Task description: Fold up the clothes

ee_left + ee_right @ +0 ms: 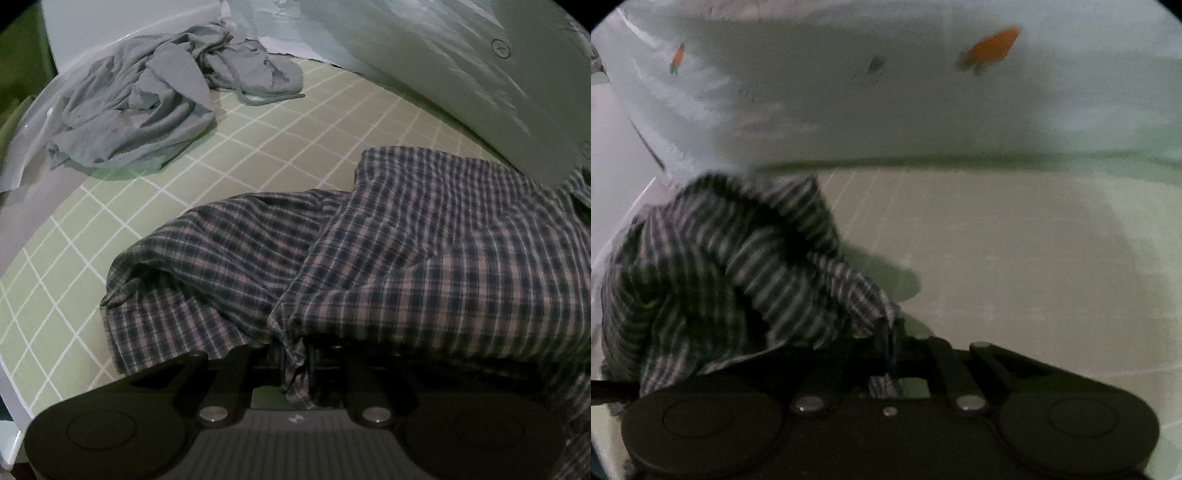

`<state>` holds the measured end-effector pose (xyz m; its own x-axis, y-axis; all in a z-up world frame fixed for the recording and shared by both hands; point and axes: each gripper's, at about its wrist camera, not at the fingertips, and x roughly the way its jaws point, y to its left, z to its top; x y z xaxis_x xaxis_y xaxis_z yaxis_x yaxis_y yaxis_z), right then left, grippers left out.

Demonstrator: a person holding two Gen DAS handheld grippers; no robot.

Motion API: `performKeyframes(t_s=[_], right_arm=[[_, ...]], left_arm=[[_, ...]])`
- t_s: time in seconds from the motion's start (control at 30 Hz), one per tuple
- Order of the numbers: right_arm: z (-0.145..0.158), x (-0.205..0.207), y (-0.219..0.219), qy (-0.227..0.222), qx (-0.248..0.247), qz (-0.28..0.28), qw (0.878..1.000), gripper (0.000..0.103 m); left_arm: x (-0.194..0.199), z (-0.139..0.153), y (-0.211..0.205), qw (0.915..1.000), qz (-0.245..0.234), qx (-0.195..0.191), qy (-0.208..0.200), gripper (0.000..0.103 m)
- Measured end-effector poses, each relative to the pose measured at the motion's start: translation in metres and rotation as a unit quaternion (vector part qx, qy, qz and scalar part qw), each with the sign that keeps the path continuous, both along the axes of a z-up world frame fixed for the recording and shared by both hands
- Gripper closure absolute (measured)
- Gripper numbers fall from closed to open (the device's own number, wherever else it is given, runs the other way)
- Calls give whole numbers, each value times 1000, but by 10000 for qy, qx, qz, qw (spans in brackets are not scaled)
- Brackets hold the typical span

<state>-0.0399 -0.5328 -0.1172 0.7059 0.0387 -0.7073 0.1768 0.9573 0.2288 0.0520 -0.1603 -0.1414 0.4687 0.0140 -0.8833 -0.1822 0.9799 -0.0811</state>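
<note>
No words, brand names or numbers can be read in either view. The only sign is a small circled mark [501,48] on the pale wall [424,55] in the left wrist view, with a stroke inside it too small to make out. The orange shapes [993,46] on the wall in the right wrist view are blurred pictures, not lettering.

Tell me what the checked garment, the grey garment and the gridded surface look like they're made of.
Checked garment: thin woven fabric, probably cotton; crisp plaid, fine creases. Grey garment: soft matte knit, probably jersey; limp folds and a drawcord. Gridded surface: smooth green mat with printed white lines, possibly vinyl or rubber.
</note>
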Motion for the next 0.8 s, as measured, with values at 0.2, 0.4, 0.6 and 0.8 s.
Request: performKeyframes(t_s=[0.2, 0.4, 0.6, 0.8], right_arm=[[55, -57, -80, -619, -1099, -1183, 9849, 102], [93, -106, -135, -582, -2342, -2377, 9409, 103], [65, -110, -150, -127, -1397, -2420, 9601, 46], [43, -65, -138, -155, -205, -2101, 9773, 24]], left_arm=[[7, 0, -12, 9994, -309, 144, 22, 79], [9, 1, -29, 9981, -531, 300, 84, 80], [16, 24, -21, 9991, -407, -61, -124, 58], [33, 45, -19, 9980, -396, -174, -466, 40]])
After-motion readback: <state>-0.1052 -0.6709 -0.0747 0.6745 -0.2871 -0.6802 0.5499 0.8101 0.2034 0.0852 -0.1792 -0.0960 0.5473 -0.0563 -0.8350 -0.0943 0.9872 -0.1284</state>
